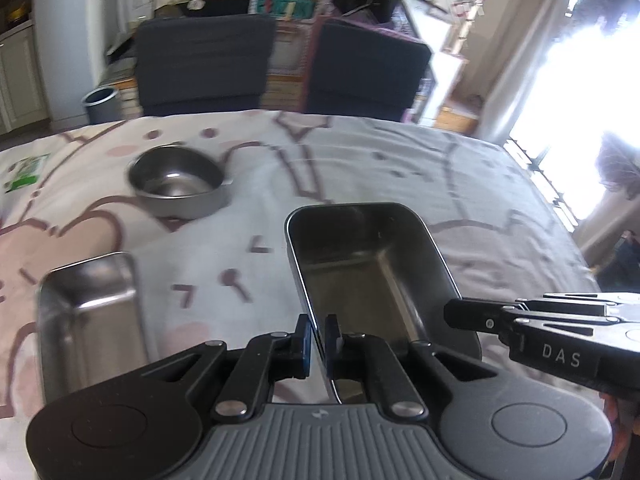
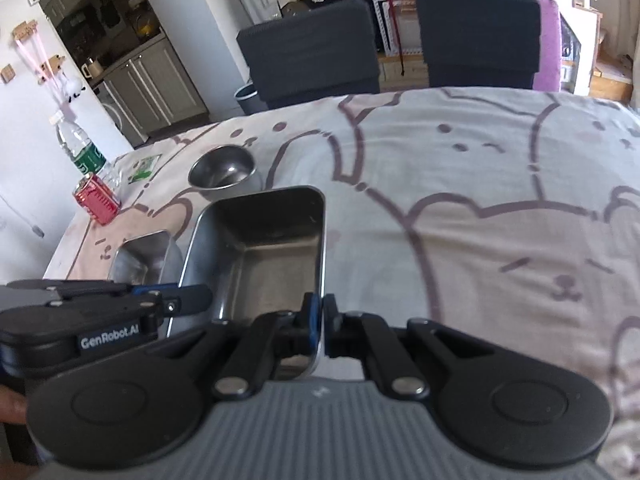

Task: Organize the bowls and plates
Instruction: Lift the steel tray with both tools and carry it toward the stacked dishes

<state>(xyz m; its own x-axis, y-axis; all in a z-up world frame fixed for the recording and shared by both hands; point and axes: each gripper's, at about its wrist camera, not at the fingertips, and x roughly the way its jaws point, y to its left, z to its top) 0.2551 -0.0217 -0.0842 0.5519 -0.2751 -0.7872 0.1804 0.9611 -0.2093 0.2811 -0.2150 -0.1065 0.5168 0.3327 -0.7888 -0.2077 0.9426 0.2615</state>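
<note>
My left gripper (image 1: pixel 319 340) is clenched on the left rim of the rectangular steel tray (image 1: pixel 360 256), and my right gripper (image 2: pixel 320 320) is clenched on its right rim, so I hold it between both, tilted just above the printed tablecloth (image 2: pixel 480 184). I judge this the carrying step: the tray looks bound for the second steel tray (image 1: pixel 88 312) lying to its left, and nesting it calls for keeping both hands level and lining up the corners before letting go. I count two trays and one round steel bowl (image 1: pixel 176 184), farther back. Off to the side stand one water bottle (image 2: pixel 78 148) and one red can (image 2: pixel 96 200).
</note>
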